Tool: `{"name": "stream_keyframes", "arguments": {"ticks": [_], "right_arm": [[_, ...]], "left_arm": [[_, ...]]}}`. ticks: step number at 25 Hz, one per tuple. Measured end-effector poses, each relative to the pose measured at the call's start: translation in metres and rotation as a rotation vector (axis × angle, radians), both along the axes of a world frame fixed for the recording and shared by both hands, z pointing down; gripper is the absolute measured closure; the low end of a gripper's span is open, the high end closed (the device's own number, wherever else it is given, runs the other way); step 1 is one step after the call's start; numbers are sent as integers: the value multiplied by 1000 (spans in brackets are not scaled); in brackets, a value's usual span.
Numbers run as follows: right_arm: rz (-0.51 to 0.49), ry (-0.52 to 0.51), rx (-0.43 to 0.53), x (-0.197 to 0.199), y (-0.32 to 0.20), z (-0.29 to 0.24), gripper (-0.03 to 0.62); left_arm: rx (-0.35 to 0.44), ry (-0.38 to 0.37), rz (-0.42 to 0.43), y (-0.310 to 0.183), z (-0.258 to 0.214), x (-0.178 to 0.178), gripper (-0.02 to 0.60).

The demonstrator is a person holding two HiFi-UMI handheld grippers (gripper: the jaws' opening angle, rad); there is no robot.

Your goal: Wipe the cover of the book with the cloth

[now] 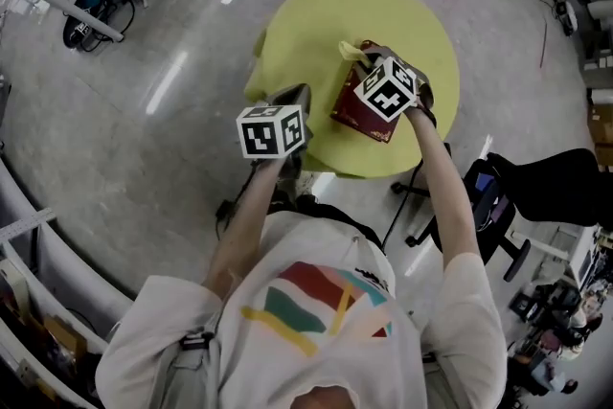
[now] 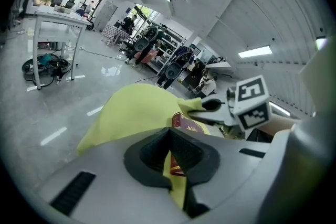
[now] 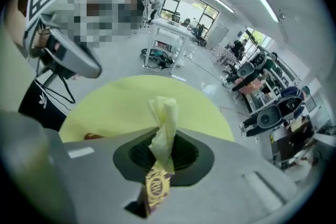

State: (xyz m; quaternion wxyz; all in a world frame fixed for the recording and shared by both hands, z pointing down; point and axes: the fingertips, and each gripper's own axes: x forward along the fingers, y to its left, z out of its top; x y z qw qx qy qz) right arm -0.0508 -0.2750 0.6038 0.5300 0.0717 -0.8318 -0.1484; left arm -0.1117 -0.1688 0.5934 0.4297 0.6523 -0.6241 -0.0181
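While the cloth is pinched by the right gripper near the book, wiping is judged pending; left gripper closed, empty

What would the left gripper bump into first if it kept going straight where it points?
Probably the red book on the yellow table, just ahead of the left gripper; depth is unclear, so the tabletop might come first.

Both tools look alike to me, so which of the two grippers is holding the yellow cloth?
The right gripper: the bunched yellow cloth sticks out from between its closed jaws. The left gripper is shut with nothing between its jaws.
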Motion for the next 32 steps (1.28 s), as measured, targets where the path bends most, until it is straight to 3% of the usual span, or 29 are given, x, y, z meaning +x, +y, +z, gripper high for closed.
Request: {"name": "stream_keyframes", "arguments": {"ticks": [3, 6, 11, 15, 18, 25, 32], "right_arm": [[-91, -9, 42, -14, -37, 5, 566], [-145, 51, 8, -17, -56, 20, 566], [-125, 96, -73, -19, -75, 36, 566], [-117, 100, -41, -36, -81, 46, 566], [-153, 158, -5, -37, -82, 56, 566], [-182, 166, -86, -34, -42, 69, 566], [-271, 148, -182, -22, 38, 68, 566]], "left_arm": [[-13, -10, 14, 8, 3, 10, 566], [-36, 20, -13, 18, 7, 14, 566], [-56, 66, -42, 28, 21, 16, 566], [-59, 87, -43, 37, 36, 10, 566], [-64, 90, -40, 40, 39, 11, 566], [-57, 83, -63, 49, 36, 5, 566], [-38, 90, -68, 42, 28, 4, 566]]}}
